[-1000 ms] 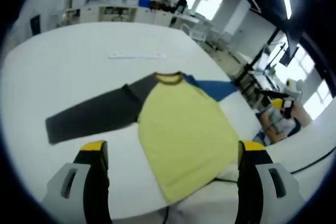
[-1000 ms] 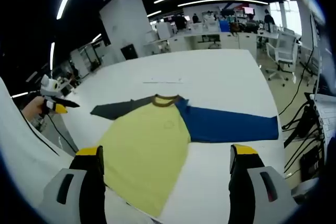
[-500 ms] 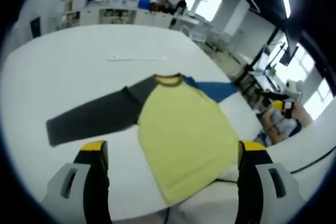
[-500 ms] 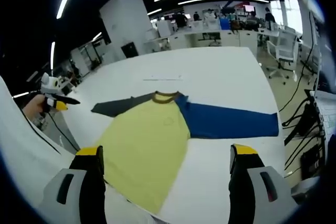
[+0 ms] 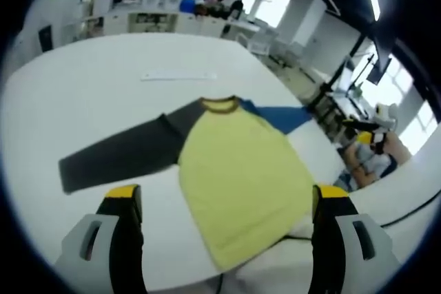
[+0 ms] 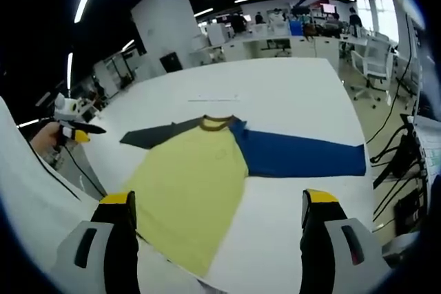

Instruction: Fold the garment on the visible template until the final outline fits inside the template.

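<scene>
Left gripper view:
- Left gripper (image 5: 224, 222) held above the near edge of the table (image 5: 103, 87), jaws spread wide, holding nothing.
- Shirt (image 5: 238, 173) lying flat on the white table, just past the jaws, yellow body in the middle.
- Dark grey sleeve (image 5: 114, 156) stretched out to the left.
- Blue sleeve (image 5: 282, 116) reaching to the right, partly hidden behind the yellow body.
- Brown collar (image 5: 220, 105) at the far end of the shirt.
- Bottom hem of the shirt close to the near table edge, between the two jaws.
- Thin white strip (image 5: 178, 75) lying farther off on the table, apart from the shirt.
- Other gripper (image 5: 368, 132) seen far to the right, past the table edge; too small to tell if open or closed here.
- Desks and people far away at the back of the room.

Right gripper view:
- Right gripper (image 6: 215, 228) held above the near edge of the table (image 6: 296, 94), jaws spread wide, holding nothing.
- Shirt (image 6: 189, 194) spread flat ahead, yellow body to the near left.
- Blue sleeve (image 6: 303, 160) stretched straight out to the right.
- Dark grey sleeve (image 6: 155, 135) reaching out to the far left.
- Brown collar (image 6: 215, 124) at the far end.
- Thin white strip (image 6: 213, 98) beyond the collar, not touching it.
- Other gripper (image 6: 72, 125) far to the left in a hand, off the table.
</scene>
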A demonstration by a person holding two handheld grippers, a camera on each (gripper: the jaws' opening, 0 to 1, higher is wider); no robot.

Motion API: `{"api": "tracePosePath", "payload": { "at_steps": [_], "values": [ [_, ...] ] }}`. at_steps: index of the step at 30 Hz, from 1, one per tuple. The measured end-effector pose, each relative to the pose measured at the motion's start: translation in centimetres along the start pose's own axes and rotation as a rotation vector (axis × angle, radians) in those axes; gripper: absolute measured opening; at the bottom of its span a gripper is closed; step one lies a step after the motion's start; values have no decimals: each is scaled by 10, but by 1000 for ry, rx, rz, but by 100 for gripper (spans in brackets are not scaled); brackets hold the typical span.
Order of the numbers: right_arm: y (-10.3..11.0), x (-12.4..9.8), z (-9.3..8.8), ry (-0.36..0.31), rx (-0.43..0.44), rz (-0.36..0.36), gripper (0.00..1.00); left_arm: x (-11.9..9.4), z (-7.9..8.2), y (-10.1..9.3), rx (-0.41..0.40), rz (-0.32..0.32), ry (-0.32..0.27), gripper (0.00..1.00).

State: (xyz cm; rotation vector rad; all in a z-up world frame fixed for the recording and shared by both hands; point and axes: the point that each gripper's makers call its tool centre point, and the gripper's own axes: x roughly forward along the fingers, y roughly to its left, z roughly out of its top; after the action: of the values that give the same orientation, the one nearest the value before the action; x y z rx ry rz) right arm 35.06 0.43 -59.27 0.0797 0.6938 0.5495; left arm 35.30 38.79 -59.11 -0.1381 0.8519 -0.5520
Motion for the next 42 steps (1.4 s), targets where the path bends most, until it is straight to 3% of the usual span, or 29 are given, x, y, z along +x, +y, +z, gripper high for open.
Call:
{"api": "tracePosePath", "payload": {
  "at_steps": [8,15,42],
  "values": [
    [-11,2,-4,6,9,-21,100,5,0,-3,9,-2,10,99],
    [-32,5,5,-23,34,-49,90,9,2,-6,5,-5,11,99],
    [-155,44,1,1,70,-221,67,28,5,-4,-35,13,41,98]
  ]
}}
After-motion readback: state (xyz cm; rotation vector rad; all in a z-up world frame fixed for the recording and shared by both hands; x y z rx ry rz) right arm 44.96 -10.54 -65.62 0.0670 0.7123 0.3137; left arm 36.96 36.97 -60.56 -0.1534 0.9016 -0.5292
